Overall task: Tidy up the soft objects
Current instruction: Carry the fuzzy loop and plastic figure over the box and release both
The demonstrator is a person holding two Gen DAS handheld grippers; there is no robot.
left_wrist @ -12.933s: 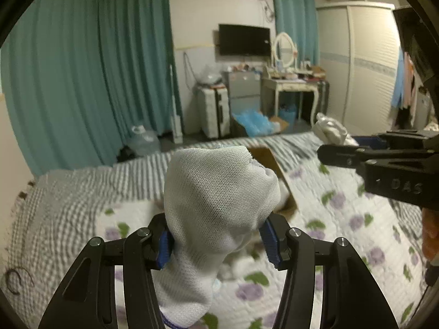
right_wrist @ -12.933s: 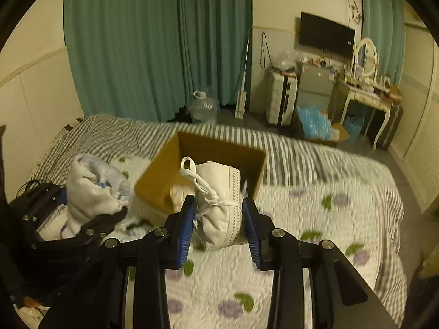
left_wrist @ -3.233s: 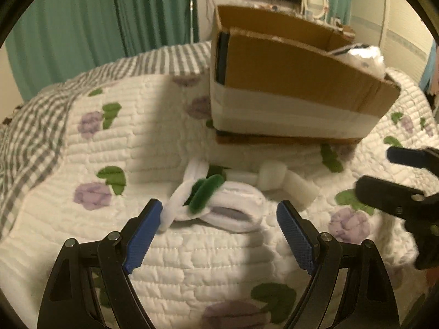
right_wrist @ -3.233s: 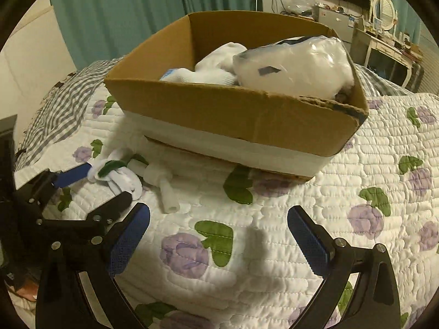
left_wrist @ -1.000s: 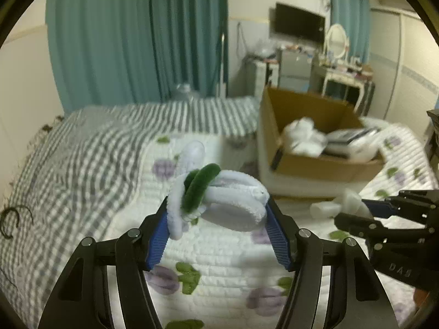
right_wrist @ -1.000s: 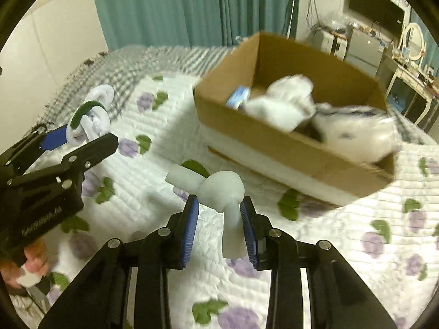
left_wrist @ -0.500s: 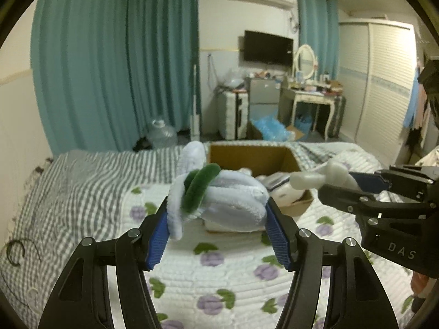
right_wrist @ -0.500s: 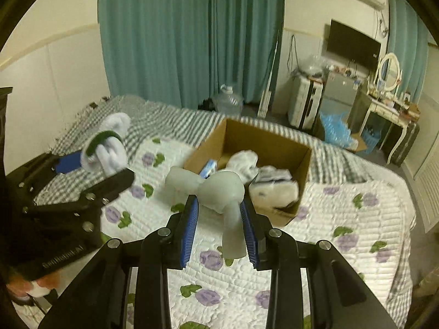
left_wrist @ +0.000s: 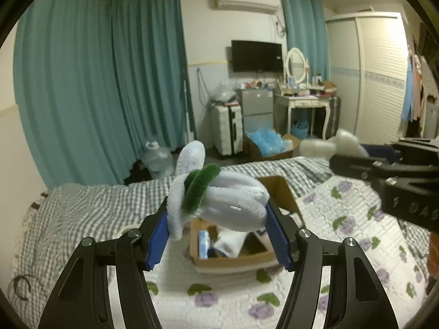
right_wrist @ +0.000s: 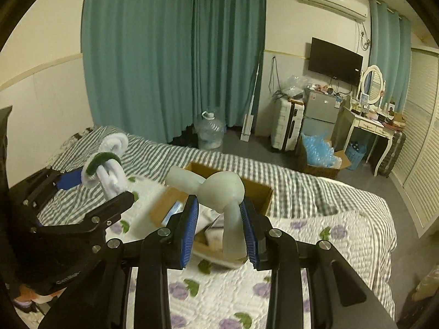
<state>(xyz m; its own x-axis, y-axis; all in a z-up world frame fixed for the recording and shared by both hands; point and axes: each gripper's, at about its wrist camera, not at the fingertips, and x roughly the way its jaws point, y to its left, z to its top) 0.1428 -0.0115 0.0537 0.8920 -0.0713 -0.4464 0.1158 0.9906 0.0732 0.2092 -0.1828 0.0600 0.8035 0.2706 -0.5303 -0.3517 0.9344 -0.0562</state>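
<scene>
My left gripper (left_wrist: 216,227) is shut on a fuzzy white bundle with a green band (left_wrist: 219,200), held high above the bed; it also shows at the left of the right wrist view (right_wrist: 105,170). My right gripper (right_wrist: 219,227) is shut on a pale grey-white soft toy with a round head and stubby limbs (right_wrist: 222,192), also held high; it shows at the right of the left wrist view (left_wrist: 332,145). An open cardboard box (left_wrist: 285,192) with white soft items and a blue packet inside (left_wrist: 219,241) sits on the bed below both grippers.
The bed has a white quilt with purple flowers (right_wrist: 343,235) and a grey checked blanket (left_wrist: 82,208). Teal curtains (right_wrist: 170,54), a water jug (right_wrist: 210,130), a suitcase (left_wrist: 227,128), a small fridge and a dressing table (left_wrist: 304,101) stand beyond the bed.
Both grippers have risen further above the bed with their loads still held. The box now looks smaller and lies lower in both views.
</scene>
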